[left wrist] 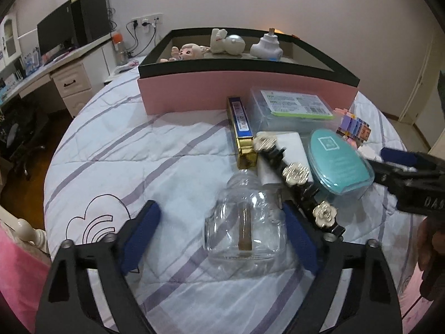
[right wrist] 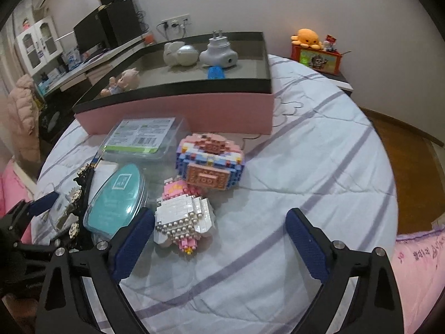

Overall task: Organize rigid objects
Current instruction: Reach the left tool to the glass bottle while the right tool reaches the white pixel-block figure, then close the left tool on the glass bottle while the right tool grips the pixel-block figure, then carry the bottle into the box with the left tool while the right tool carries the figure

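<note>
A clear glass bottle [left wrist: 244,231] lies on the striped quilt between the fingers of my left gripper [left wrist: 221,208]. The jaws stand open: the right pad is close against the bottle, the left pad well apart. My right gripper [right wrist: 221,214] is open over the quilt, and a white and pink brick figure [right wrist: 182,220] lies just inside its left finger [right wrist: 133,242]. A pink box with a black rim [left wrist: 244,94] stands behind and holds a doll [left wrist: 185,51] and white toys. The right gripper [left wrist: 403,167] also shows at the right edge of the left wrist view.
Between bottle and box lie a gold and blue box [left wrist: 242,130], a clear plastic case [left wrist: 292,108], a teal oval case [left wrist: 339,164], a black band with gold flowers [left wrist: 297,183] and a brick house [right wrist: 211,161]. A desk with a monitor [left wrist: 55,33] stands left of the bed.
</note>
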The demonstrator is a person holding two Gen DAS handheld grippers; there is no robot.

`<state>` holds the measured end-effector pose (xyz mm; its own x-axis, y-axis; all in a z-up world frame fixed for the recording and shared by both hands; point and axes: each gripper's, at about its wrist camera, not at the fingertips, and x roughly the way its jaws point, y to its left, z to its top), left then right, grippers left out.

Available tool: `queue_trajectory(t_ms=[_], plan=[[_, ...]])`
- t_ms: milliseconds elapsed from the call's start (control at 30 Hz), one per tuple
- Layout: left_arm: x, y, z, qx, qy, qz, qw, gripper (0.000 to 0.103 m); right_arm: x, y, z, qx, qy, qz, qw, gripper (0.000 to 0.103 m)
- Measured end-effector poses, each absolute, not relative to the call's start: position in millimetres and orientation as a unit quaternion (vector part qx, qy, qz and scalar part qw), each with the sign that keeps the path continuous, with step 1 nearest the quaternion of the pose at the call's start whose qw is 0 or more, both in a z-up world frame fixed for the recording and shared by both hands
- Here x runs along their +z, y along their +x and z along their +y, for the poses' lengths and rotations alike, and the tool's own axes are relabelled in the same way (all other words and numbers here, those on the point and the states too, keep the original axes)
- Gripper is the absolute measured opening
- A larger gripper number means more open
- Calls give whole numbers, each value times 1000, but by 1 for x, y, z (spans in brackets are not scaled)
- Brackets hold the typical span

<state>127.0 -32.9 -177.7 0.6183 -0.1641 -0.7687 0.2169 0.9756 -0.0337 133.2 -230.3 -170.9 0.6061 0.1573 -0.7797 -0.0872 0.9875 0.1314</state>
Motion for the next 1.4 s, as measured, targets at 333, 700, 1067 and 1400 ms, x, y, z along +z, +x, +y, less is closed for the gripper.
queue_trajectory(t_ms=[333, 700, 1067, 1400], plan=[[-174, 125, -30, -128, 12, 420, 898, 50, -176, 139, -205, 81, -11, 440, 894, 59], [-157, 107, -10, -114, -20, 404, 908, 50, -165, 114, -215, 94, 26, 426, 900, 45], [-98, 113, -9, -119, -13, 350, 929, 50, -112, 105, -222, 111, 49, 380, 917, 45], [-43, 189, -28, -109, -9, 292, 950, 50, -50, 174, -219, 114, 36, 323, 939, 45]])
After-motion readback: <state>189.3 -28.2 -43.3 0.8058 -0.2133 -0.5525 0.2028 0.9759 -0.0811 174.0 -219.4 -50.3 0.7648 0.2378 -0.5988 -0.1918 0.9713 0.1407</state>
